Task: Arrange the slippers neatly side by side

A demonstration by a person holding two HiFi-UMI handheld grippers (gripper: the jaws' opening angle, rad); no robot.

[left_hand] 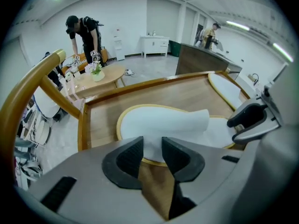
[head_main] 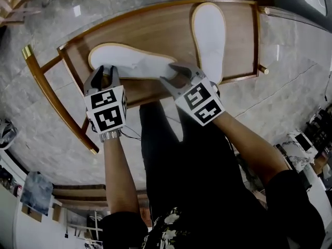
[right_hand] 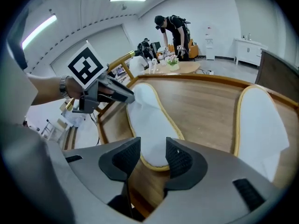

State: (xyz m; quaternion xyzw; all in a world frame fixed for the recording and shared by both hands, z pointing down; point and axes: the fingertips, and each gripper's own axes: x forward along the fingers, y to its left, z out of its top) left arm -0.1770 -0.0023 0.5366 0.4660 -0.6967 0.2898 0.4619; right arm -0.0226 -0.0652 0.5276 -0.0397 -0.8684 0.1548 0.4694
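Note:
Two white slippers with tan edging lie on a wooden tray table [head_main: 155, 32]. One slipper [head_main: 129, 61] lies crosswise at the left. The other slipper [head_main: 209, 35] lies lengthwise at the right, apart from it. My left gripper [head_main: 105, 70] is at the crosswise slipper's near edge; in the left gripper view that slipper [left_hand: 163, 125] shows between the jaws of the open gripper [left_hand: 152, 150]. My right gripper [head_main: 174, 72] is at the same slipper's right end. In the right gripper view that slipper's end [right_hand: 152, 125] lies between the jaws of the open right gripper [right_hand: 153, 155], flat on the wood.
The tray has a raised rim [head_main: 257, 35] and a curved wooden rail [head_main: 46, 92] at its left. Grey marble floor [head_main: 290, 87] surrounds it. The person's dark legs [head_main: 171, 154] stand just below the tray. A person in black [left_hand: 84, 31] bends over a round table far off.

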